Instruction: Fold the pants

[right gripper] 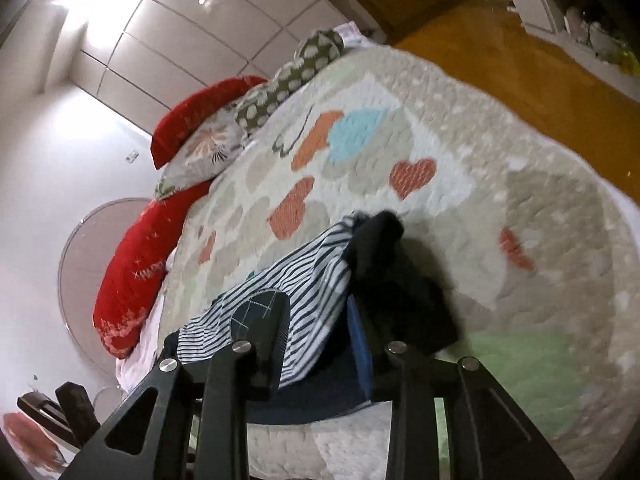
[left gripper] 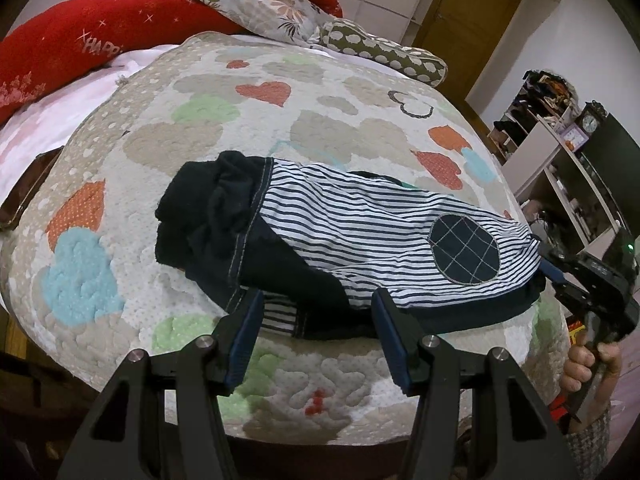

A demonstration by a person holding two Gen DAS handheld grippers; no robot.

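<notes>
Left gripper: fingers spread wide at 6 o'clock of the left wrist view, tips at the near hem of the pants and straddling it, nothing clamped between them.
Right gripper: nearest thing in the right wrist view, at 6 o'clock; fingers parted with pants cloth lying between and over them; I cannot tell whether they pinch it. In the left wrist view it sits at 3 o'clock, touching the far right end of the pants.
Hand: wraps the right gripper's handle at 4 o'clock of the left wrist view.
Pants: navy and white stripes with dark navy panels, lying bunched on the quilt just beyond the left gripper, long axis running 9 to 3 o'clock; dark waist end crumpled toward 9 o'clock.
Patch: dark oval with a light grid, stitched on the striped leg toward 3 o'clock.
Quilt: beige with heart shapes in orange, blue and green, covering the bed under the pants.
Pillows: red ones, a floral one and a dotted green one ranged along the bed's far edge, 10 to 1 o'clock.
Shelves: cluttered, at 2 o'clock, well apart from the bed.
</notes>
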